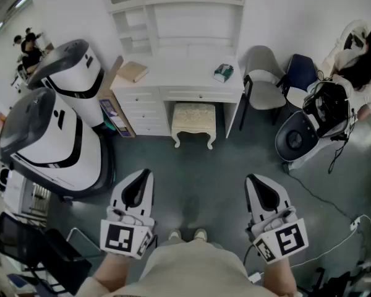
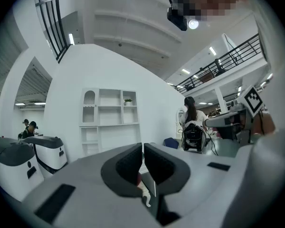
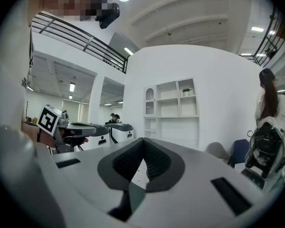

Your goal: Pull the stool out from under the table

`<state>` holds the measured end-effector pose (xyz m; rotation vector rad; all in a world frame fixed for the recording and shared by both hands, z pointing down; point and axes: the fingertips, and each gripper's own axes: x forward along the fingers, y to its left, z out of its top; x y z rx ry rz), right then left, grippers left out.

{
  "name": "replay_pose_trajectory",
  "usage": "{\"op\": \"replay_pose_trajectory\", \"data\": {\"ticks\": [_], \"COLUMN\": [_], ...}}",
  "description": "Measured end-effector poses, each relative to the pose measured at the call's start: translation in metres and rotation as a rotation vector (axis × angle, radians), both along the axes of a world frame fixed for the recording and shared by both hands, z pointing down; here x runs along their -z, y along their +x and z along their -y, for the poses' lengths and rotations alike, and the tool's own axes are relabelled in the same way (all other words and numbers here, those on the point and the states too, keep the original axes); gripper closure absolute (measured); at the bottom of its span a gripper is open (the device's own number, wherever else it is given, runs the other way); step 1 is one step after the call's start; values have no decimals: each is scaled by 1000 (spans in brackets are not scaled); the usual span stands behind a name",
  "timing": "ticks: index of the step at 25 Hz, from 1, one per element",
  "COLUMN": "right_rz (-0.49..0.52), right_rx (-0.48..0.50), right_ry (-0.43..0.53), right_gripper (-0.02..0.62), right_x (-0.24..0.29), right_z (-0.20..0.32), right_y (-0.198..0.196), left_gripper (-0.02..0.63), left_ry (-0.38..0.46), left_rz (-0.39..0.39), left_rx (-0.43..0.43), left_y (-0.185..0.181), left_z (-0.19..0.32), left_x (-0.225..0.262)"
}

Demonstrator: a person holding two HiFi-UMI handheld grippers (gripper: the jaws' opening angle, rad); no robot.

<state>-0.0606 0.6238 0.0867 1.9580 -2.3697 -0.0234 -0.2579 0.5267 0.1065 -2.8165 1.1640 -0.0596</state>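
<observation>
A cream padded stool [image 1: 194, 124] with curved white legs stands half under the white desk [image 1: 177, 79], in the knee gap, in the head view. My left gripper [image 1: 142, 175] and right gripper [image 1: 252, 180] hang level well short of it, over the grey floor, both shut with nothing between the jaws. In the left gripper view the left gripper [image 2: 143, 148] points at the white shelf unit [image 2: 109, 120], and the jaws hide all but a sliver of the stool. The right gripper [image 3: 143, 146] faces the same shelf unit [image 3: 173, 110].
Two large white and black machines [image 1: 52, 135] stand left of the desk. A grey chair [image 1: 264, 82], a blue chair [image 1: 300, 73] and a round black device [image 1: 303, 135] with cables sit at the right. A book [image 1: 133, 71] and a green box [image 1: 223, 73] lie on the desk.
</observation>
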Motion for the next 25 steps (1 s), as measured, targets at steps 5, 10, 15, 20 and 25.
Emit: {"op": "replay_pose_trajectory", "data": {"ticks": [5, 10, 15, 20, 25], "right_rz": [72, 89, 77, 86, 126], "right_rx": [5, 0, -5, -56, -71], "right_ry": [24, 23, 20, 24, 22], "right_gripper": [572, 572, 572, 359, 333], "right_x": [3, 1, -1, -4, -5], "right_z": [1, 0, -3, -5, -7], "right_y": [8, 19, 33, 57, 72], "left_gripper": [575, 575, 575, 419, 344], "left_ry": [7, 21, 3, -34, -10], "left_rz": [4, -1, -35, -156, -115], "left_rx": [9, 12, -27, -8, 26], "left_y": [5, 15, 28, 33, 36], "left_z": [-1, -3, -9, -6, 0], "left_x": [5, 11, 14, 30, 32]}}
